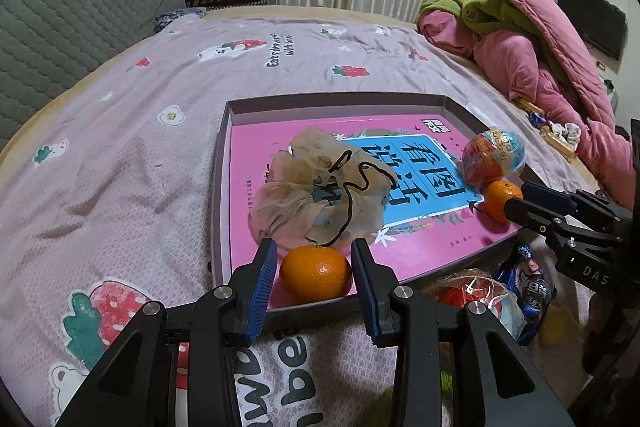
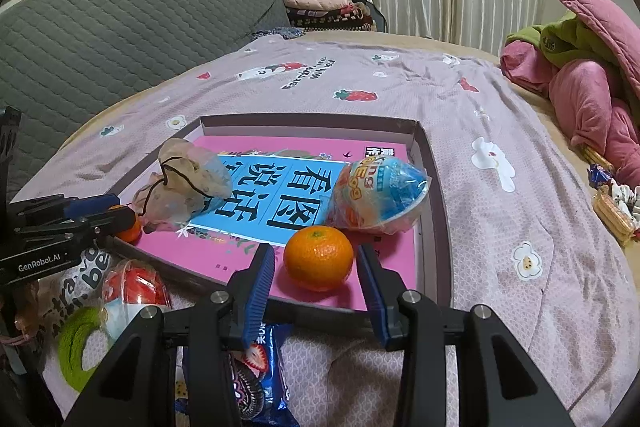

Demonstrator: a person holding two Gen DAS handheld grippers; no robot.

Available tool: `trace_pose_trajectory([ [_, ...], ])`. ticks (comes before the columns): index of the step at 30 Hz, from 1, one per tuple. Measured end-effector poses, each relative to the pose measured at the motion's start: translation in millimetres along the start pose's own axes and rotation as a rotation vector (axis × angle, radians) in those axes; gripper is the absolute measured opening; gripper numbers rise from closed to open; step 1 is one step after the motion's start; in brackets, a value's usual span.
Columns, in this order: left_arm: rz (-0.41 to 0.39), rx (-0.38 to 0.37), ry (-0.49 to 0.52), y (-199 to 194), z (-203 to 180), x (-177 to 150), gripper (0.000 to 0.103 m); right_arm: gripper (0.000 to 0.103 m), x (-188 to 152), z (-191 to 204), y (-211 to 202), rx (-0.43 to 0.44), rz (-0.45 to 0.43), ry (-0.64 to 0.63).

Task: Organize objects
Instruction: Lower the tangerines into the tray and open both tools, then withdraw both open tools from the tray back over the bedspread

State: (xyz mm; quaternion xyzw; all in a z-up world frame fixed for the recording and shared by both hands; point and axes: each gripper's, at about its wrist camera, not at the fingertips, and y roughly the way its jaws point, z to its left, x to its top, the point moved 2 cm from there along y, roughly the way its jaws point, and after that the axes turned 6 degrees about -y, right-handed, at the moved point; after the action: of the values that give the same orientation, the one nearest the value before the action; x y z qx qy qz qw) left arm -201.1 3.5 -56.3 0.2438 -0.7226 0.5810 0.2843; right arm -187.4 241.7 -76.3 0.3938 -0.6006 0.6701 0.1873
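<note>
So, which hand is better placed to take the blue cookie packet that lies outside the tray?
Right. The blue cookie packet lies just under the right gripper, at the near edge of the tray. From the left gripper it sits off to the side, beyond the red wrapped toy.

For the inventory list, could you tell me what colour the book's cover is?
The book is pink with a blue title panel; clearest in the right wrist view.

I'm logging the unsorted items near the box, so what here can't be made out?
- Blue snack packet, right wrist view: the right gripper covers its label.
- Green ring, right wrist view: partly hidden behind the red-wrapped item.
- Snacks beside the pink quilt, left wrist view: too small.
</note>
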Motion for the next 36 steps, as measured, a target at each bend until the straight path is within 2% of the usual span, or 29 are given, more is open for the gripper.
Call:
trace_pose_trajectory([
  [17, -0.041, -0.011, -0.001, -17.7, -2.6, 0.1, 0.039, 0.046, -2.4, 0.5, -5.2, -0.002, -0.008, -0.002],
  [22, -0.064, -0.023, 0.001, -24.7, -4.1, 1.1, 0.046, 0.048, -1.9, -0.9, -5.9, -0.007, -0.011, -0.003],
  [30, -0.106, -0.054, -0.028, -37.9, -4.9, -0.5, 0.047, 0.053, -2.0, 1.8, -9.6, -0.008, -0.024, -0.018],
  [36, -0.137, -0.058, -0.025, -46.2, -9.0, -2.4, 0.053, 0.055, -1.5, 8.4, -14.4, -0.01, -0.046, -0.049],
])
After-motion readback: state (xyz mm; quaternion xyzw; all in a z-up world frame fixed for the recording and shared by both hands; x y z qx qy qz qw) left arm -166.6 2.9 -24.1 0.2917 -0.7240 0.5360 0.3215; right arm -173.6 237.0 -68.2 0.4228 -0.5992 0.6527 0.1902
